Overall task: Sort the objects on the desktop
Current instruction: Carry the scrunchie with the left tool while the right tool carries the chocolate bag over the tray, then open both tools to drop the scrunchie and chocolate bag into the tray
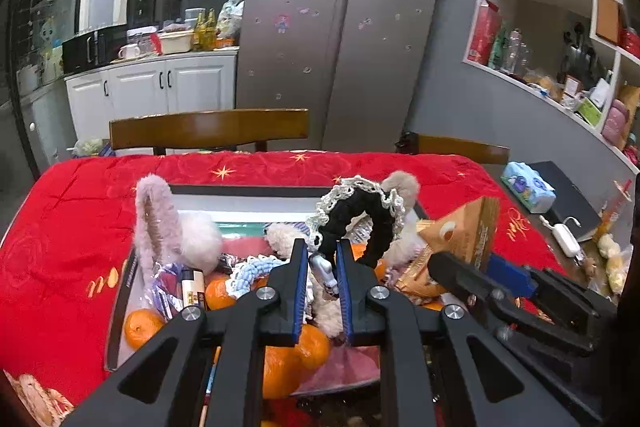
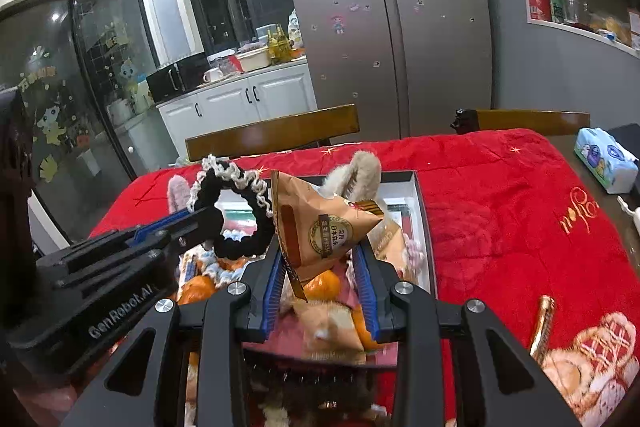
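**Both grippers loaded above the open box**

Landmark: the shallow open box (image 1: 248,191) lying on the red cloth (image 1: 68,227) that covers the desk.

Left gripper (image 1: 322,259): fingers drawn together and clamped on a black headband with white crochet trim (image 1: 360,205). The band stands up in an arch above the box's middle, its lower end pinched between the blue pads. In the right wrist view the same headband (image 2: 236,215) hangs as a loop from the left gripper, raised above the box's left half.

Right gripper (image 2: 320,263): fingers partly closed and clamped on the lower edge of a tan triangular snack packet (image 2: 320,223) bearing a round printed seal. The packet is held upright over the box's right half, clear of the contents beneath.

Contents of the box: a pink furry headband (image 1: 154,215) standing at the left end, a beige furry headband (image 2: 364,167) at the far right end, a light blue crochet piece (image 1: 252,269) near the middle, and several oranges (image 1: 142,327) along the near side.

Outside the box: a tissue pack (image 2: 604,163) lies well apart to the right, beyond the cloth's edge. A wooden chair back (image 1: 208,129) stands behind the desk's far side.
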`<state>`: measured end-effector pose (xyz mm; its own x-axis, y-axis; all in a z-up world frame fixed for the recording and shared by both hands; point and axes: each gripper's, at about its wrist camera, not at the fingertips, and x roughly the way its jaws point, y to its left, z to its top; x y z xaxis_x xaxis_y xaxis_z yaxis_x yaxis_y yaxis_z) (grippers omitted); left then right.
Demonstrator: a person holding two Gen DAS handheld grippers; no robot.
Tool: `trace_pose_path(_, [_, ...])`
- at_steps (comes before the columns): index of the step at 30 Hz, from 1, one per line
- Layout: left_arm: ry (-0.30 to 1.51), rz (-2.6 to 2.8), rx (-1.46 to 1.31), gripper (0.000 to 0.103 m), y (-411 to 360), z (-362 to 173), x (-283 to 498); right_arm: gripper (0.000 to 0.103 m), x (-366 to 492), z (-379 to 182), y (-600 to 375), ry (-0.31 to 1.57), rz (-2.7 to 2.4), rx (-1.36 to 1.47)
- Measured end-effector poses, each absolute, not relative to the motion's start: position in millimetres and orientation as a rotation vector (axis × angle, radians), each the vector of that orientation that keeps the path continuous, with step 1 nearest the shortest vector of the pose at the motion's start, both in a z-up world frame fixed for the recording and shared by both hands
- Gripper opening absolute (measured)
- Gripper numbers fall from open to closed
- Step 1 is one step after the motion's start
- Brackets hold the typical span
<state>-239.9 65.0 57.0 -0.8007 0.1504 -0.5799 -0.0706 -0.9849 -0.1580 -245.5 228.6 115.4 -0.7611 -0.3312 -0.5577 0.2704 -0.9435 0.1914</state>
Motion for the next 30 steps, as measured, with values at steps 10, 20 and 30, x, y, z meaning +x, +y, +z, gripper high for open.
trace_pose_path(10, [-0.168,2.860,-0.994,0.014,65,26,-243,0.032,-279,84,227,-0.131,-2.656,0.929])
trace_pose_path(20, [-0.109,2.853,-0.992,0.014,76,13,-236,0.032,-289,64,237,-0.153,-2.619,0.974])
trace_pose_path(30, [-0.112,2.849,-1.010,0.014,78,14,-238,0.033,-287,59,233,-0.130,-2.611,0.977])
